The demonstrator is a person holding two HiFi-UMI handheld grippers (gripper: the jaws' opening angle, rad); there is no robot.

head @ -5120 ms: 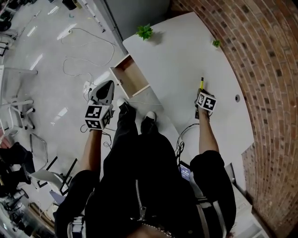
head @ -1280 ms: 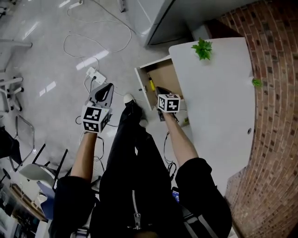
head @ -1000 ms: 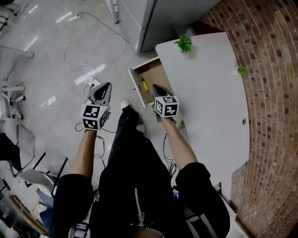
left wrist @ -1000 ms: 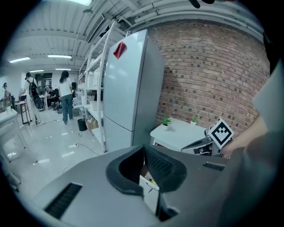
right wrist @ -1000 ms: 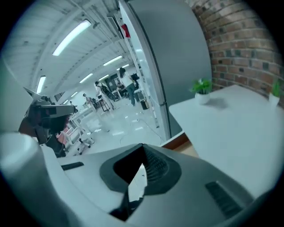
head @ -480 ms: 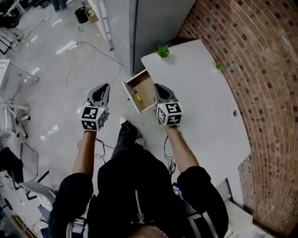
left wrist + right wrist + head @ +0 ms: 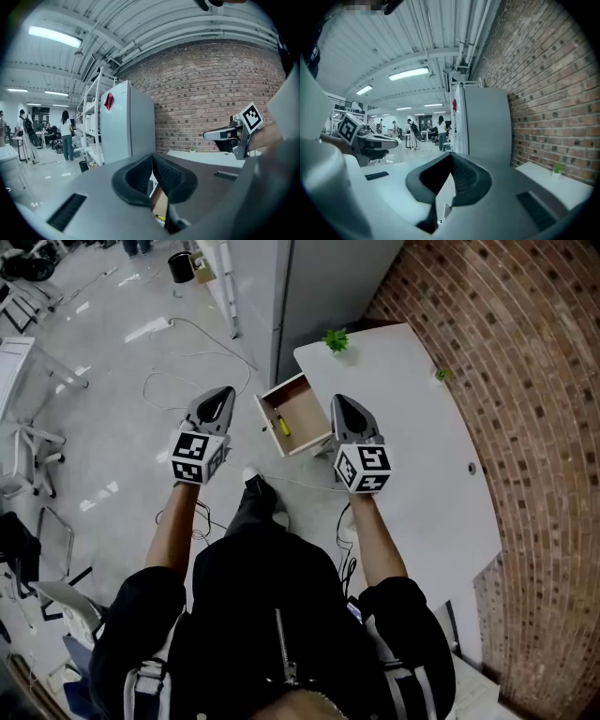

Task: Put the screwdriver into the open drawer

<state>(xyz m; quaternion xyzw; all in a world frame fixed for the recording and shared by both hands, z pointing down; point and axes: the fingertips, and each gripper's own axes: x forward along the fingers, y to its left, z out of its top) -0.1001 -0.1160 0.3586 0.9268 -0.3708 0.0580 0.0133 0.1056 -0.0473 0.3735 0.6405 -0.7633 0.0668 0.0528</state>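
Note:
The yellow-handled screwdriver [image 7: 280, 425] lies inside the open wooden drawer [image 7: 305, 401], which sticks out from the left edge of the white table [image 7: 412, 427]. My right gripper [image 7: 339, 401] hovers beside the drawer's right edge, shut and empty. Held level over the floor left of the drawer, my left gripper [image 7: 225, 392] is also shut with nothing in it. In the left gripper view the jaws [image 7: 152, 159] meet, and the right gripper [image 7: 207, 135] shows at the right. The right gripper view shows its jaws [image 7: 451, 157] closed and the left gripper [image 7: 395, 141] at the left.
A small green plant [image 7: 336, 339] stands at the table's far end, a smaller one [image 7: 441, 374] by the brick wall [image 7: 525, 427]. A grey cabinet [image 7: 309, 287] stands beyond the drawer. Cables [image 7: 187, 343] lie on the floor. People [image 7: 64, 133] stand far off.
The right gripper, earlier shut on the screwdriver on the table, then low at the drawer, has risen away empty. The screwdriver stays in the drawer. The left gripper has risen too.

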